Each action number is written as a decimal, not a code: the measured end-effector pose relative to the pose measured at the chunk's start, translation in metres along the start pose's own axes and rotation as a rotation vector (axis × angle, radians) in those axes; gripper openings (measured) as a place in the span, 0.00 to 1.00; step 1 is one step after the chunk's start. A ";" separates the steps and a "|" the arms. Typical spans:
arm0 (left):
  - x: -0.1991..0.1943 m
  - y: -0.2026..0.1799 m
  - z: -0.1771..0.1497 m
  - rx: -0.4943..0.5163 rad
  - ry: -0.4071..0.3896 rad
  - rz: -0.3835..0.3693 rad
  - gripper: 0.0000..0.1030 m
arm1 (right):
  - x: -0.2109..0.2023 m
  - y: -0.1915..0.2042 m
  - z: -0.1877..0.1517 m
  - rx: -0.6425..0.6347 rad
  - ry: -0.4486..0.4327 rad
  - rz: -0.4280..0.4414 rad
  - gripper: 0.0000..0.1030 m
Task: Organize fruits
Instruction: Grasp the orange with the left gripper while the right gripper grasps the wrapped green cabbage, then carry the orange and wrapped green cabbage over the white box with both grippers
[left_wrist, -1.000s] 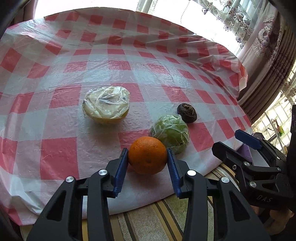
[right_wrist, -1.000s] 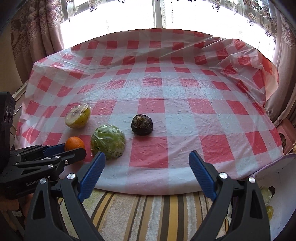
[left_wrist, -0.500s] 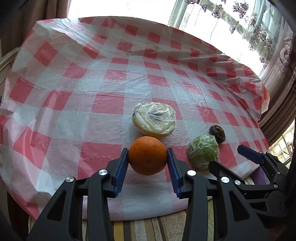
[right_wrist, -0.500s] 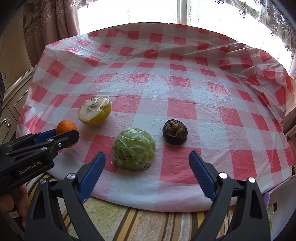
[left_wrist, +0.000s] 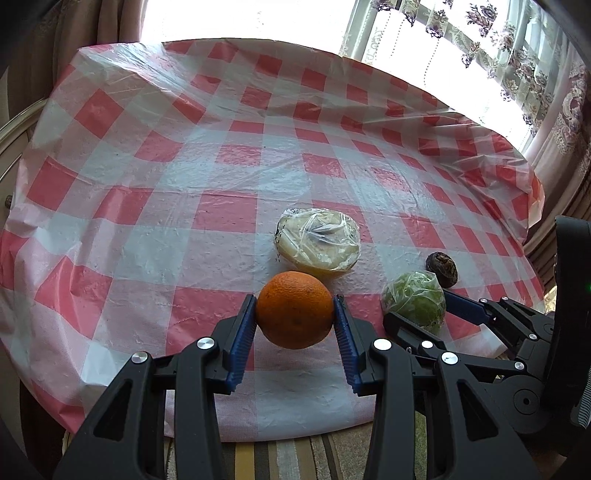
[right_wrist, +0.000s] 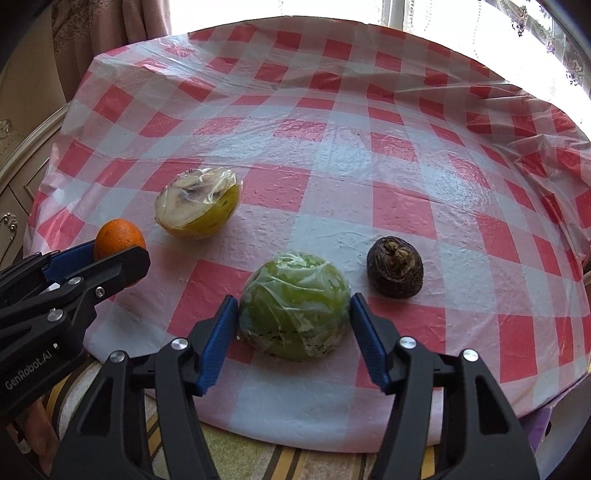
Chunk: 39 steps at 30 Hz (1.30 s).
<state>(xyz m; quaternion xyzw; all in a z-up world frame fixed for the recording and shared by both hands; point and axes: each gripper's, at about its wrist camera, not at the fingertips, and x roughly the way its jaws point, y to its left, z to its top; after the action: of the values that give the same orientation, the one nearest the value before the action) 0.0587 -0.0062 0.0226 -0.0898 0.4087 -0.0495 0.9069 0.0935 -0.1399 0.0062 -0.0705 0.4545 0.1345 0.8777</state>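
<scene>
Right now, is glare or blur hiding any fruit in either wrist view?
Left wrist: window blown out, orange sharp. Right wrist: sheen on the tablecloth, wrap glints on the green fruit, everything readable; fisheye bends the edges.

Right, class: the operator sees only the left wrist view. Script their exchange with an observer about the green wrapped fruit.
Operator: Is the right gripper around it?
Observer: Yes. The right gripper has a blue pad either side of the green wrapped fruit; its jaws have just been closing, but whether they press I can't tell.
Operator: Is it lifted?
Observer: No, it rests on the checked tablecloth.
Operator: Anything touching it?
Observer: No; the dark fruit lies apart, to its right.
</scene>
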 end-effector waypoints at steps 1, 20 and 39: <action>0.000 0.000 0.000 0.000 0.000 0.000 0.38 | -0.001 -0.001 -0.001 0.003 -0.003 0.007 0.60; -0.007 -0.017 -0.001 0.081 -0.031 0.043 0.38 | -0.038 -0.033 -0.016 0.120 -0.088 0.024 0.60; -0.015 -0.063 -0.001 0.212 -0.039 0.034 0.38 | -0.076 -0.078 -0.043 0.193 -0.115 -0.012 0.60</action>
<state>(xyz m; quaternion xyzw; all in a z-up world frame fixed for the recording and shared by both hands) 0.0465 -0.0658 0.0460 0.0125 0.3850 -0.0751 0.9198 0.0415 -0.2377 0.0440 0.0194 0.4137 0.0885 0.9059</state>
